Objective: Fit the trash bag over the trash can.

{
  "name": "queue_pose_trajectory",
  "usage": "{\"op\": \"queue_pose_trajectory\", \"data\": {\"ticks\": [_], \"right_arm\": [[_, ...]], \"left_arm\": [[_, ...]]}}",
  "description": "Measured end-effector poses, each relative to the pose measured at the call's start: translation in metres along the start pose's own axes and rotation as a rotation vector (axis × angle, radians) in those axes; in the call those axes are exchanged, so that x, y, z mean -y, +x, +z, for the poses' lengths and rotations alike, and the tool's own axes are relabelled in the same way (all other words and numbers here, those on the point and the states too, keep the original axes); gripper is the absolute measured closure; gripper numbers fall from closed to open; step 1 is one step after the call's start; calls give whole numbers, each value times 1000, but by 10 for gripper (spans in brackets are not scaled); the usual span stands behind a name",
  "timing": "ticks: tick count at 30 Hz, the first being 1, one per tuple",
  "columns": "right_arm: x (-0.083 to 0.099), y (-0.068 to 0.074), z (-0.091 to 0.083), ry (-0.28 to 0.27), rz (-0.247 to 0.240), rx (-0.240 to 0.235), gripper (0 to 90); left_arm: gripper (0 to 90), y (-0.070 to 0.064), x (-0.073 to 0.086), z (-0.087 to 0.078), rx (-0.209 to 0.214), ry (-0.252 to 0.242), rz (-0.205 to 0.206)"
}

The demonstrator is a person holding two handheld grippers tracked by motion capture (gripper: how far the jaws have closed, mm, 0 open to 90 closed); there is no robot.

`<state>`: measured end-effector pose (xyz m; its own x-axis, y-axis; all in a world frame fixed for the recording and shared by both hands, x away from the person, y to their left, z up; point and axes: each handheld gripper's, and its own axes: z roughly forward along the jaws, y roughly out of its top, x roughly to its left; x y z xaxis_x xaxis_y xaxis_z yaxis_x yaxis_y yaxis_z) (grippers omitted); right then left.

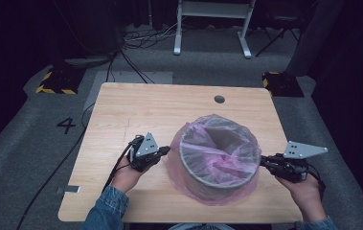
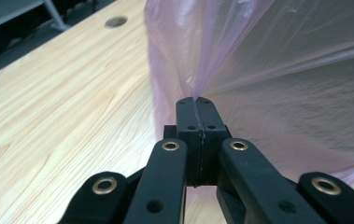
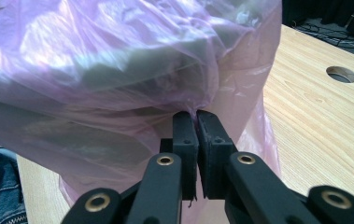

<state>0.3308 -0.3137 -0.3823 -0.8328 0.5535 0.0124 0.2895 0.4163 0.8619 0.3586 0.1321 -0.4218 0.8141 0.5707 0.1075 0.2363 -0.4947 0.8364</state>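
Thin pink translucent plastic bag (image 1: 188,165) draped over the round grey bin (image 1: 217,179) mid-table, left claw (image 1: 165,151) and right claw (image 1: 264,162) each clamped on its film at opposite sides of the bin (equally near), skirt hanging below both.

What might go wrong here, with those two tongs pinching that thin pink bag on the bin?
1. The left tongs and right tongs each pinch a small fold of the pink bag; the stretched film could tear there.
2. A fold might slip out of the shut tongs.
3. Uneven pulling could tip or drag the grey bin across the table.
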Motion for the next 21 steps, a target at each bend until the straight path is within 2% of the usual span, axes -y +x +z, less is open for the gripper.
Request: {"op": "queue_pose_trajectory", "data": {"ticks": [4, 7, 9, 11, 15, 18, 21], "right_arm": [[0, 0, -2, 5, 1, 0, 859], [2, -1, 0, 32, 12, 6, 900], [6, -5, 7, 72, 21, 20, 900], [15, -12, 18, 112, 55, 18, 900], [35, -24, 40, 160, 128, -25, 900], [45, -25, 51, 201, 143, -37, 900], [52, -20, 55, 246, 133, -46, 900]], "left_arm": [[900, 0, 3, 4, -14, 28, 8], [900, -1, 5, 5, -11, 33, 3], [900, -2, 6, 7, -6, 38, 6], [900, -3, 7, 9, 7, 40, 0], [900, -5, 7, 12, 20, 53, 5], [900, -7, 8, 16, 29, 80, 16], [900, -10, 9, 19, 41, 102, 33]]}}
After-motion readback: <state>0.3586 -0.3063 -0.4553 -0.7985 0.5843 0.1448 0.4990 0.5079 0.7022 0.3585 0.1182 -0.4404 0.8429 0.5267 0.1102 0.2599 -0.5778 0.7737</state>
